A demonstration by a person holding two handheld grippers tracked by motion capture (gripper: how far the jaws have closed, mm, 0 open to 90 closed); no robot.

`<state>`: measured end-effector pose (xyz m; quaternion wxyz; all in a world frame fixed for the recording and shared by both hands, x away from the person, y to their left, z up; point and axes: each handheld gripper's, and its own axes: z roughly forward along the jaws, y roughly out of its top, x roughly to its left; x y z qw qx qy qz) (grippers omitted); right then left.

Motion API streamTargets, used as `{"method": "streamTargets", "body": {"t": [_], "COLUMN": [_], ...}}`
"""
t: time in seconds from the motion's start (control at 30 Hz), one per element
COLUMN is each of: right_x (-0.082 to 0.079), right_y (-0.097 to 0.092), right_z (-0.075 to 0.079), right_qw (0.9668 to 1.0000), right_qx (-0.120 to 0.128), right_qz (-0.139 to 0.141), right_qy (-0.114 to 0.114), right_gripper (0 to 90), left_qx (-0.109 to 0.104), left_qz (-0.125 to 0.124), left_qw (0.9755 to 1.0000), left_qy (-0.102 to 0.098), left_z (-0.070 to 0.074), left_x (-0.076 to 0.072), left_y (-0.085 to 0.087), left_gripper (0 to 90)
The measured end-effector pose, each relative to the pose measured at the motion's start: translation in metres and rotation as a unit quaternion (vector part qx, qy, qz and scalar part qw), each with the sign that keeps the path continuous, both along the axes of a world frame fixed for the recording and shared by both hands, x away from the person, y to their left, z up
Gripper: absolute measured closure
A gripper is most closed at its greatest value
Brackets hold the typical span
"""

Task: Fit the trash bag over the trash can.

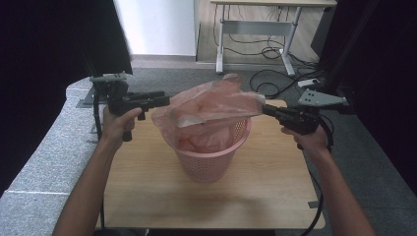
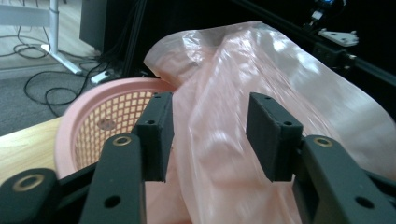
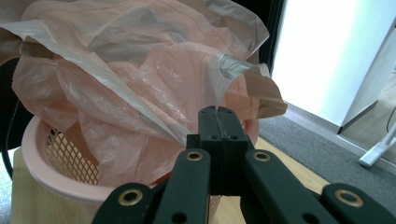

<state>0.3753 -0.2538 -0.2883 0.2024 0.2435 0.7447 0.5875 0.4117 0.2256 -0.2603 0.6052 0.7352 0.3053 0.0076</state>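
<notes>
While right gripper pinches bag edge, left gripper straddles it.

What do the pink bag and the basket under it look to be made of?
Bag: thin translucent plastic film, glossy, with creases and light glints. Basket: likely moulded rigid plastic, matte pink, with a lattice wall and smooth rim.

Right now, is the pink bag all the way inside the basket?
No, only partly. The bag puffs up above the basket rim, and the right gripper pinches its edge, pulling it out sideways.
</notes>
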Motion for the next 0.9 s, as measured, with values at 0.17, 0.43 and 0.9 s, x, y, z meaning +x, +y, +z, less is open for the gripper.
{"method": "streamTargets", "body": {"t": [0.17,0.43,0.9], "right_x": [0.005,0.006,-0.004], "right_y": [0.007,0.014,0.0], "right_z": [0.001,-0.001,-0.008], "right_qw": [1.0,0.9999,0.9998], "right_qx": [-0.005,-0.01,-0.018], "right_qz": [0.007,0.008,-0.008], "right_qy": [-0.003,-0.004,-0.001], "right_gripper": [89.8,89.8,89.8], "left_qx": [0.02,0.086,0.012], "left_qz": [-0.031,-0.034,0.062], "left_qw": [0.9989,0.9951,0.998], "left_qy": [0.027,0.036,0.002], "left_z": [-0.006,-0.016,-0.018], "left_x": [0.021,0.021,0.008], "left_y": [-0.013,-0.036,-0.017], "left_gripper": [44.2,60.2,89.8]}}
